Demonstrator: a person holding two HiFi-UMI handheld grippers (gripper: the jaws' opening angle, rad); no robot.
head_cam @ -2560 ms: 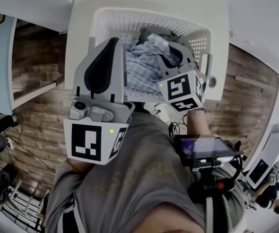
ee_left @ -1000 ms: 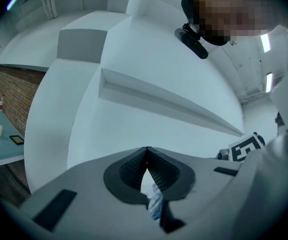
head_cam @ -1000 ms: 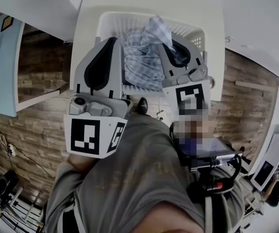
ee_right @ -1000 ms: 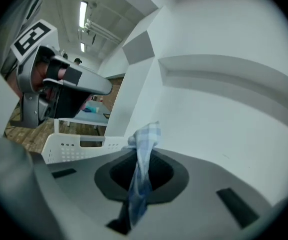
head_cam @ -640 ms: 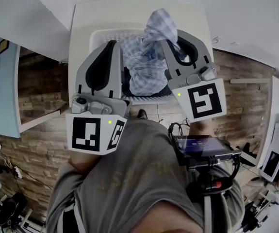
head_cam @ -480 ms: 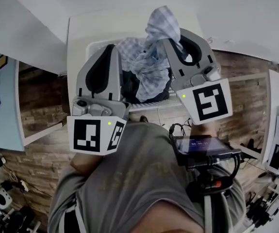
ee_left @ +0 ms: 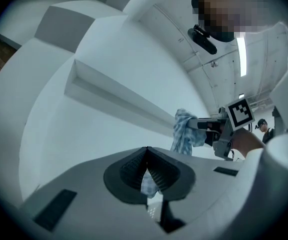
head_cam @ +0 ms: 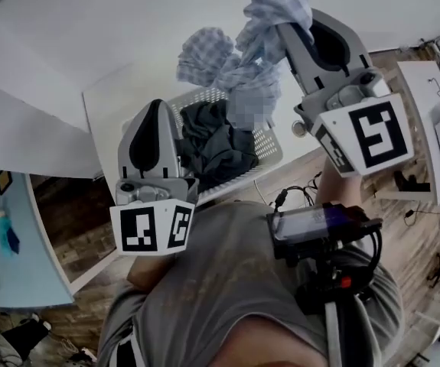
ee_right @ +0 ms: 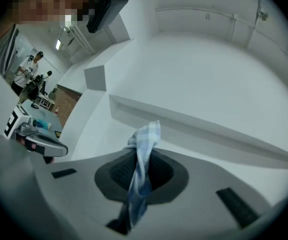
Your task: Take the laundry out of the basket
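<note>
The right claw (head_cam: 285, 33) is clamped shut on a fold of a blue-and-white checked shirt (head_cam: 277, 2), held high above the white laundry basket (head_cam: 269, 140). The shirt hangs from the claw in a bunched twist, its lower part dangling over the basket's far rim, clear of what lies inside. A dark garment (head_cam: 216, 147) lies crumpled in the basket, which sits on a white counter (head_cam: 106, 117) against a white wall. The left claw (head_cam: 154, 105) hovers over the basket's near left corner with its tips pressed together and nothing gripped. In its own view, only a scrap of checked cloth shows through the gap behind the tips. The person working both claws wears a grey top (head_cam: 227, 281).
</note>
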